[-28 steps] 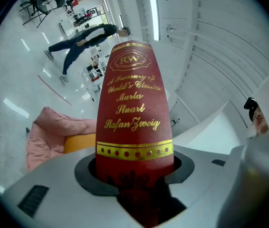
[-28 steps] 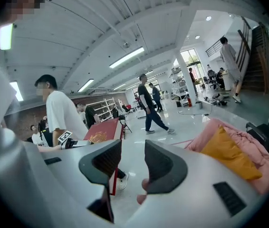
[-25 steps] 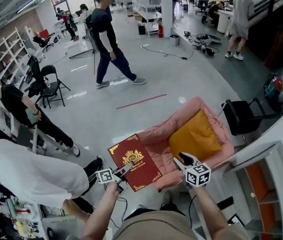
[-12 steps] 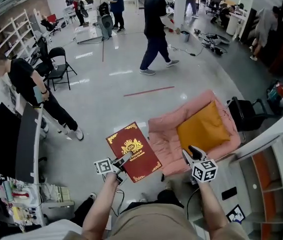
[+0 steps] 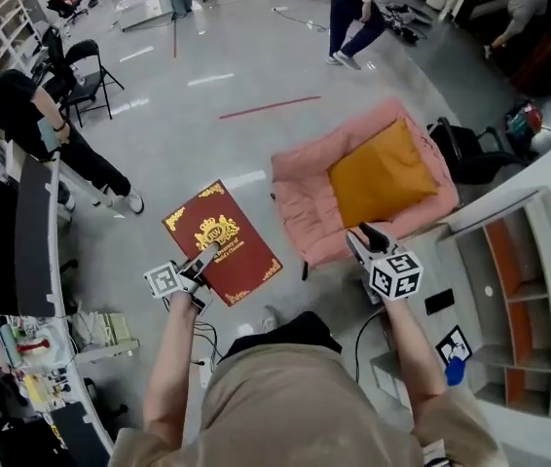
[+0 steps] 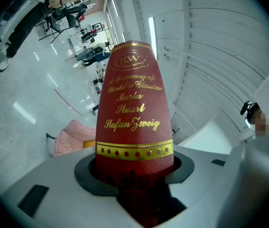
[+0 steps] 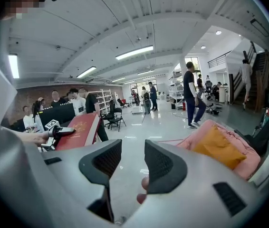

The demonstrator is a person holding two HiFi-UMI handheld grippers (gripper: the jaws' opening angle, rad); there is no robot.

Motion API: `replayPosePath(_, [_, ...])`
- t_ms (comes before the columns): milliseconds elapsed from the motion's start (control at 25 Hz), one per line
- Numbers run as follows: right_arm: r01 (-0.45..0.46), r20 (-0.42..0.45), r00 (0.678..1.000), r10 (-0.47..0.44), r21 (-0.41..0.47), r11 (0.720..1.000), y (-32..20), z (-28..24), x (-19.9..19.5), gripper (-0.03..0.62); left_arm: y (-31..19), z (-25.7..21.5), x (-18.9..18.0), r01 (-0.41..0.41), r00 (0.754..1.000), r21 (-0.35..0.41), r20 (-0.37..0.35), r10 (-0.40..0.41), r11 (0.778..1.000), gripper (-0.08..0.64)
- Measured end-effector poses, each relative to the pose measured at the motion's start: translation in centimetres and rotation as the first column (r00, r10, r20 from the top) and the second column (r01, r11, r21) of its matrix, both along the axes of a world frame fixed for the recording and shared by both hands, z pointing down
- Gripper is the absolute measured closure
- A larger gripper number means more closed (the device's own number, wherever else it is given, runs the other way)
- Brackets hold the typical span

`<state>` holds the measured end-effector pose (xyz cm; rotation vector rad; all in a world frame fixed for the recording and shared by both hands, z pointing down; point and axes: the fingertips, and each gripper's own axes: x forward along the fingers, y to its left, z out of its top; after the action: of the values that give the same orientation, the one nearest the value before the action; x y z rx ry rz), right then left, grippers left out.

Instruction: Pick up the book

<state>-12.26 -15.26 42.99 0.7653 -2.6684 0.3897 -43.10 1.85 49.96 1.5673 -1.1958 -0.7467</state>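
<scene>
**Head view**
- Book (image 5: pixel 219 239): red hardcover with gold ornament, held clear of the floor (image 5: pixel 188 144) and lying roughly flat, out in front of the person
- Left gripper (image 5: pixel 205 256): clamped on the book's near corner; the rest of the cover sticks out unsupported
- Right gripper (image 5: pixel 361 239): carries nothing and hangs over the near edge of the pink armchair (image 5: pixel 300 197)
- Orange cushion (image 5: pixel 381 171): lies on the armchair seat, well apart from the book
- Dark desk (image 5: pixel 32 232): stands close on the left

**Left gripper view**
- Jaws closed on the book's lower edge; the gold border band sits just above the pads, the lettered cover rising away from them
- Whether the pads pinch the whole page block or only the cover cannot be told

**Right gripper view**
- Jaws stand apart with only floor between them; a fingertip of the person shows below
- Book and left gripper appear at far left, the armchair and cushion at right

**Hazards, as judged**
- Corner-only grip on a wide, stiff book: its weight could lever it round in the pads so that it droops or slides out
- If only the cover is pinched, the pages could swing open and drag the book free
- A quick swing leftward could knock the free edge on the desk
- People are walking the floor beyond, though none is near the book
</scene>
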Motion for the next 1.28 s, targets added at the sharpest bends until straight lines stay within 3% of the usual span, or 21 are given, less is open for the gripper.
replayPosePath(120, [0.034,-0.014,0.999,-0.035,-0.014,0.999,1.1,1.1,1.1,0.434,1.9,-0.1,0.9,0.017,0.999,0.008,0.040,-0.017,1.000,0.318])
replayPosePath(280, [0.056,-0.037,0.998,-0.058,-0.048,0.997,4.1,3.7,5.1,0.434,5.3,-0.3,5.1,-0.006,0.997,0.020,0.076,0.004,1.000,0.318])
replayPosePath(400, [0.073,-0.035,0.997,-0.075,-0.038,0.997,4.3,3.4,6.6,0.434,6.0,-1.3,8.1,-0.006,0.998,0.047,0.065,0.003,0.999,0.318])
replayPosePath(520, [0.095,-0.044,0.994,-0.096,-0.026,0.995,5.1,2.7,8.0,0.434,6.8,-2.2,11.1,-0.081,0.991,0.120,0.113,0.068,0.990,0.318])
replayPosePath(680, [0.107,-0.050,0.993,-0.110,-0.060,0.992,8.4,4.7,13.0,0.434,10.1,0.0,18.1,-0.062,0.997,0.001,0.045,0.062,0.998,0.318])
replayPosePath(840, [0.141,-0.075,0.986,-0.147,-0.087,0.986,11.4,6.5,16.6,0.434,13.3,2.3,23.4,-0.081,0.996,-0.053,0.028,0.083,0.995,0.318])
replayPosePath(1120, [0.139,-0.078,0.986,-0.147,-0.103,0.985,13.1,7.0,20.3,0.434,15.0,3.5,27.9,-0.098,0.995,-0.110,0.008,0.099,0.989,0.318])
replayPosePath(1280, [0.115,-0.121,0.986,-0.119,-0.044,0.992,12.9,8.9,24.2,0.434,13.7,5.7,30.8,-0.122,0.991,-0.131,0.032,0.127,0.984,0.318])
